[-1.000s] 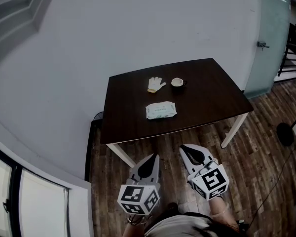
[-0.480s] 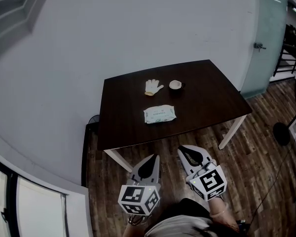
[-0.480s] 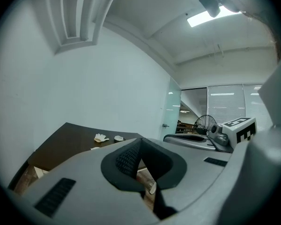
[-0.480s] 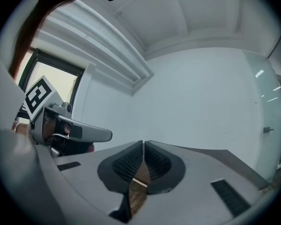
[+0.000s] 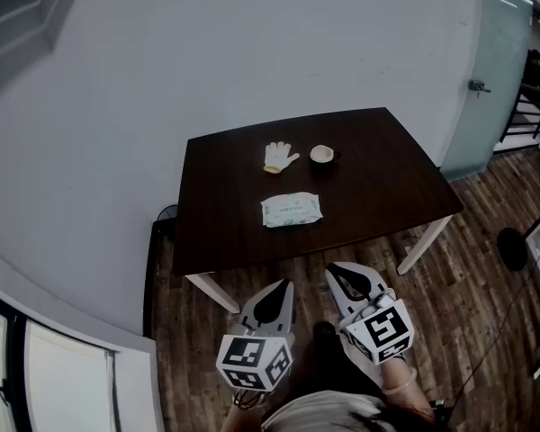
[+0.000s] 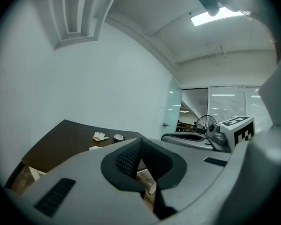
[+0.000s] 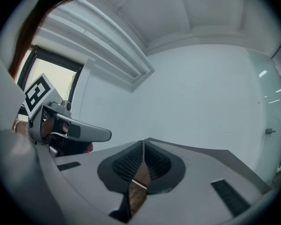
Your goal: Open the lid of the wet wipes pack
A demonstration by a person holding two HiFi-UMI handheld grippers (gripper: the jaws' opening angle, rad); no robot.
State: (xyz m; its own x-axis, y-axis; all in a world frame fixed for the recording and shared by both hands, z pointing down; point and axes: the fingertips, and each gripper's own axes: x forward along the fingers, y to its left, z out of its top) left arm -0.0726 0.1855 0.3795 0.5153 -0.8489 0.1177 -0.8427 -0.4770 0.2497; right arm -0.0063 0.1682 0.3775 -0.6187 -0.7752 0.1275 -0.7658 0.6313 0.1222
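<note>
The left gripper (image 5: 282,287) and right gripper (image 5: 336,271) hang short of the dark table (image 5: 387,183), jaws together on nothing. The wet wipes pack (image 5: 292,211) lies mid-table

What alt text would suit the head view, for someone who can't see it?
Seen from above, a dark table by a grey wall holds a wet wipes pack, with a white glove and a small cup beyond it. Nearer the camera, the left gripper and right gripper, both shut and empty, point toward the table above a wooden floor.
</note>
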